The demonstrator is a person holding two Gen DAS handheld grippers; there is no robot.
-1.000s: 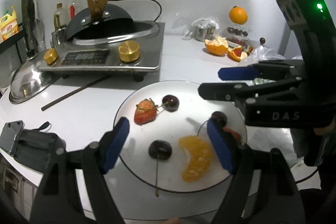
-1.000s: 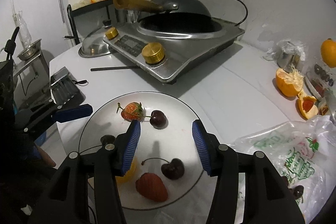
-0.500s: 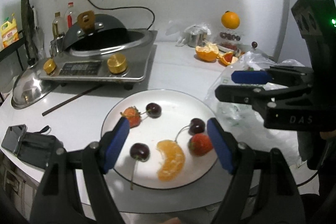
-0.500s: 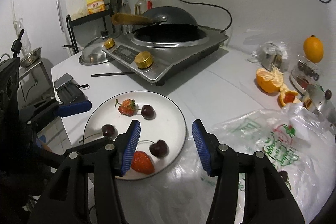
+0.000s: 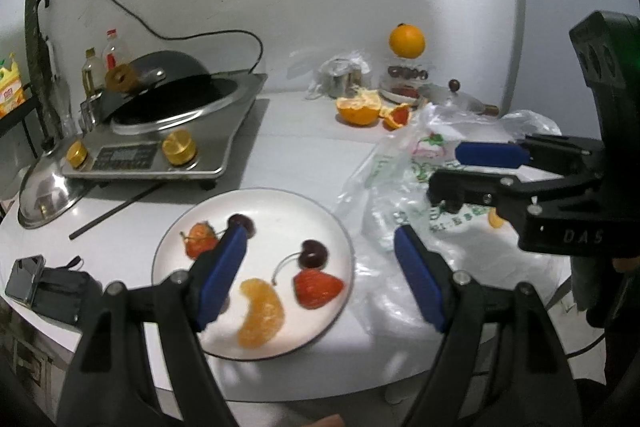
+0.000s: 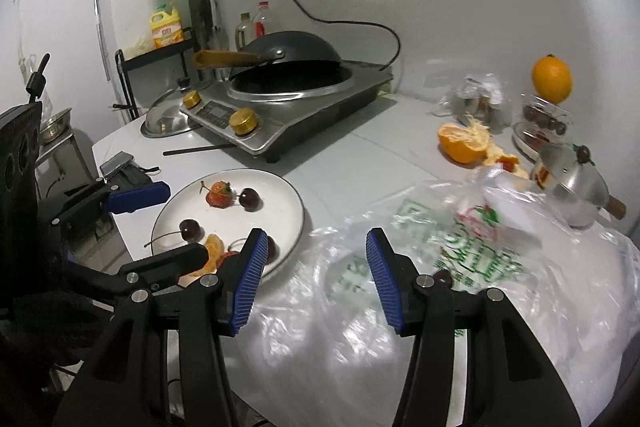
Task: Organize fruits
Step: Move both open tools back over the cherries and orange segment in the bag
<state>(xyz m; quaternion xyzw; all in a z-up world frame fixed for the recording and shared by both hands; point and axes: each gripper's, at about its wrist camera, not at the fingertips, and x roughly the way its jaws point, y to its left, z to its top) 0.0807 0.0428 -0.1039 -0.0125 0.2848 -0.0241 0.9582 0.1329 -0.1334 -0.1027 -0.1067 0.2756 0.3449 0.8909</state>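
1. Two grippers are up over the worktop (image 5: 304,155), both with jaws spread wide and nothing between them.
2. The left gripper (image 5: 320,277) sits low in the centre of its own frame, above the right half of the plate (image 5: 344,247) and the edge of the bag (image 5: 384,187); in the right wrist view it comes in from the left edge (image 6: 132,197).
3. The right gripper (image 6: 316,277) hangs over the bag (image 6: 460,259), just right of the plate (image 6: 296,211); in the left wrist view it reaches in from the right edge (image 5: 460,167).
4. On the plate, lower centre of the left wrist frame, lie a strawberry (image 5: 318,287), a cherry (image 5: 313,254) touching its top, and an orange segment (image 5: 260,313) to their left.
5. Further up the plate, a second strawberry (image 5: 199,242) and a cherry (image 5: 242,223) sit close together, partly behind the left finger.
6. One more cherry (image 6: 190,229) shows only in the right wrist view, at the plate's left side.
7. A dark cherry (image 6: 442,277) lies in the bag, just right of the right gripper's finger.
8. The stove (image 5: 168,143) with its wok (image 5: 176,83) fills the upper left; a peeled orange (image 5: 358,107) and a whole orange (image 5: 407,41) sit upper centre, well away from the plate.
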